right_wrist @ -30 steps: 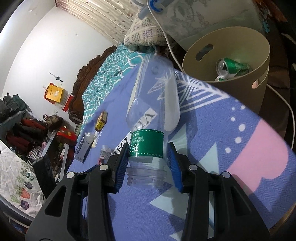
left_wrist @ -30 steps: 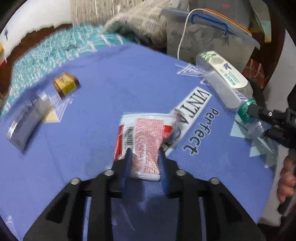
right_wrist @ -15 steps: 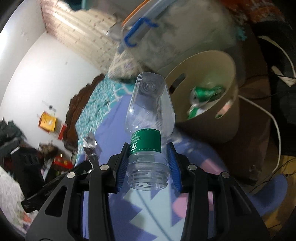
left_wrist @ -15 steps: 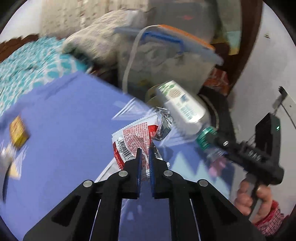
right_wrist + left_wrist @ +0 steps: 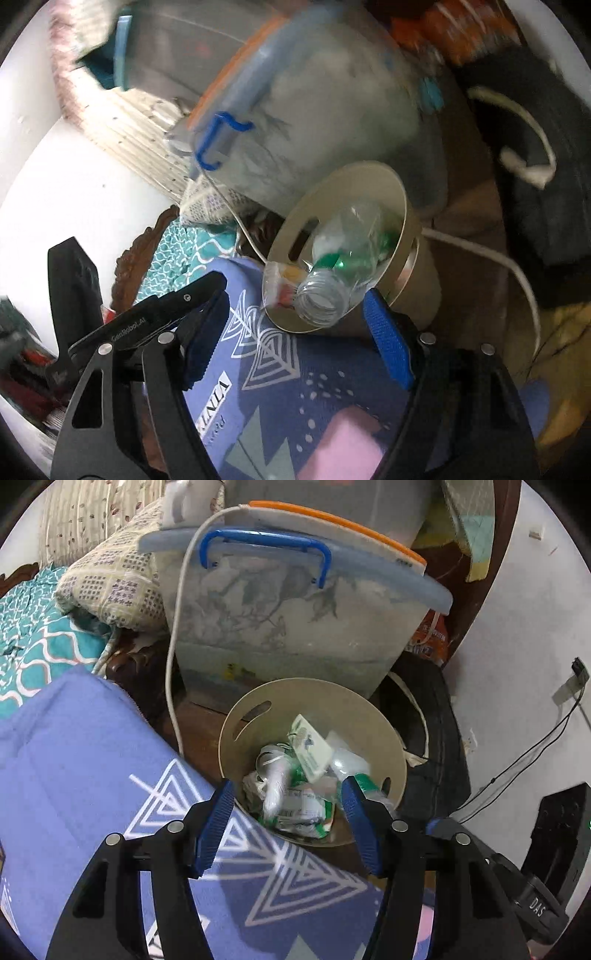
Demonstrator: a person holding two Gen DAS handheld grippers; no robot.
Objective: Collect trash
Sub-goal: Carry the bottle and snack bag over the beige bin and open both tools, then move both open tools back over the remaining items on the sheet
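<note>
Your left tool (image 5: 286, 823) hangs over the near rim of the beige bin (image 5: 373, 716), its 2 blue-padded fingers (image 5: 214, 827) spread apart and opening, with nothing between them. Straight below that gap, inside the bin, lies the trash: a crumpled wrapper (image 5: 303, 808) with green and white print, a white label (image 5: 310, 749) tilted on top, and clear plastic beside them. The pile is blurred in places, so you cannot tell each piece apart.

Your right tool (image 5: 295, 328) also has its jaws opening, and the pads press on nothing. The clear plastic bottle (image 5: 343, 266) with the green label is free of them: it lies at a slant in the bin's mouth (image 5: 399, 206), its open neck pointing back toward your tool and poking out over the near rim, its base deeper inside. A small clear wrapper (image 5: 280, 284) with red and yellow print shows at the rim just left of the bottle's neck; whether it rests on the rim you cannot tell.

The bin stands just past the edge of the blue patterned blanket (image 5: 74, 768) on the bed. Behind the bin sits a large translucent storage box (image 5: 295, 627) with a blue handle, and a white cable (image 5: 171, 672) runs down its left side. In the right wrist view, your left tool appears at the left, close beside the right one.
</note>
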